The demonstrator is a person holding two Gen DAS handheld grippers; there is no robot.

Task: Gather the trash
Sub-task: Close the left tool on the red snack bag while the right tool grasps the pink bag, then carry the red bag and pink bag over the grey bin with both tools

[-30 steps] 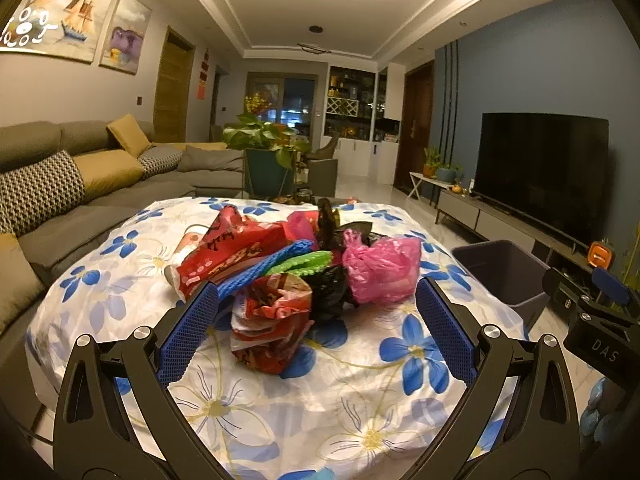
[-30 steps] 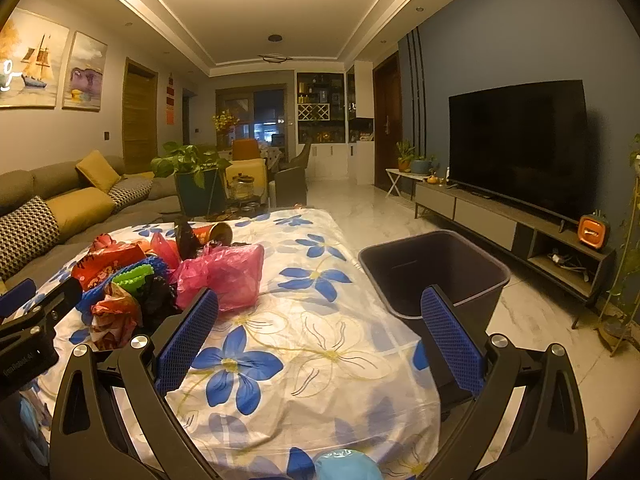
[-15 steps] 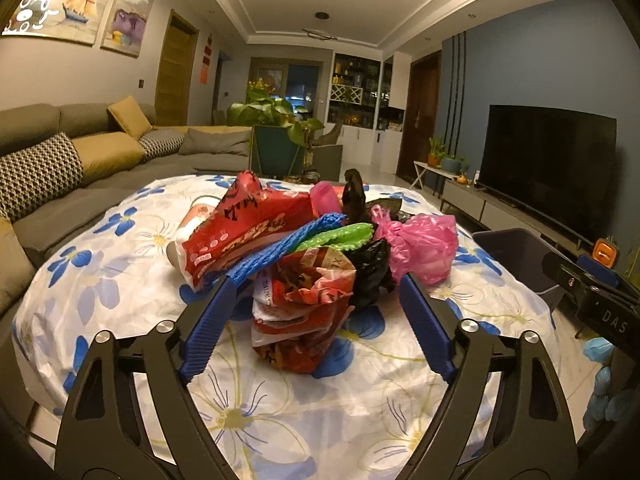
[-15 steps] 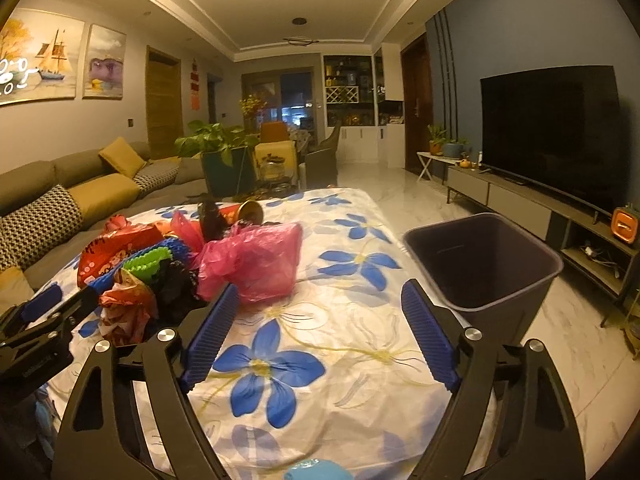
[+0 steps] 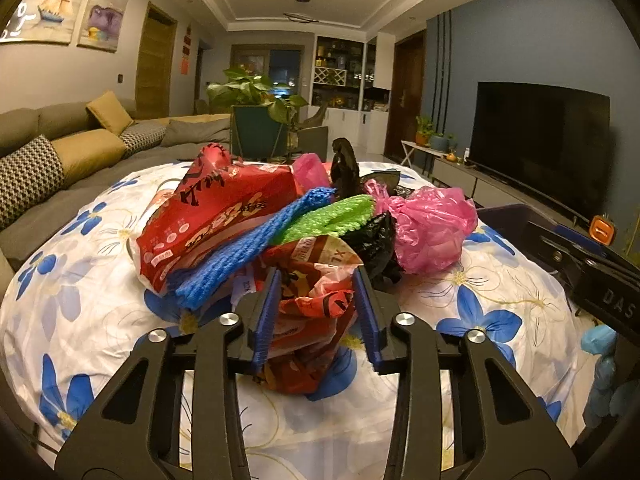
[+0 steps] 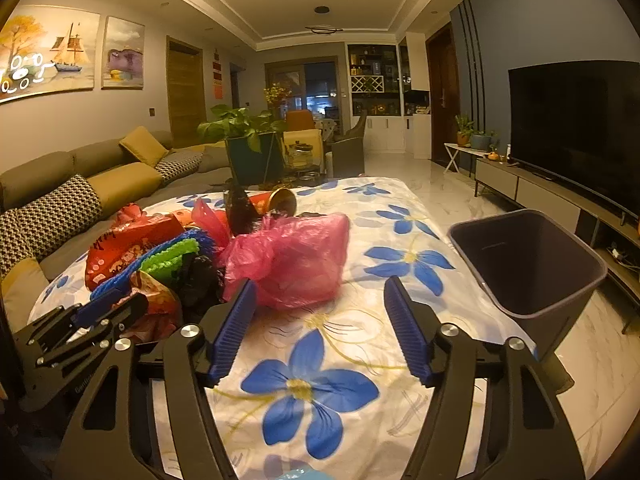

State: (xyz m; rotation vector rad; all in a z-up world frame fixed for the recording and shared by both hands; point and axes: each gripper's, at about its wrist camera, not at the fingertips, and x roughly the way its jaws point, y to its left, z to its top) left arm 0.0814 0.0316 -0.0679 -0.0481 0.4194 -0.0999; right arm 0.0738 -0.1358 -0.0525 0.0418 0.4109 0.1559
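Note:
A trash pile lies on the floral tablecloth (image 5: 480,320). It holds a large red snack bag (image 5: 212,216), blue netting (image 5: 248,256), green netting (image 5: 332,216), a black bag (image 5: 372,240) and a pink plastic bag (image 5: 428,228). My left gripper (image 5: 316,312) is shut on a crumpled red-orange wrapper (image 5: 316,280) at the pile's near edge. My right gripper (image 6: 320,332) stands open just short of the pink plastic bag (image 6: 292,264), holding nothing. An empty dark bin (image 6: 528,264) stands off the table's right side.
A sofa (image 5: 60,152) runs along the left, and a potted plant (image 6: 248,136) stands beyond the table. A gold-rimmed can (image 6: 280,200) lies on its side behind the pile. The TV (image 6: 576,128) and its low cabinet line the right wall.
My left gripper moved forward into the pile and closed on the crumpled wrapper. My right gripper came lower and nearer the pink bag, its fingers somewhat narrower but still open.

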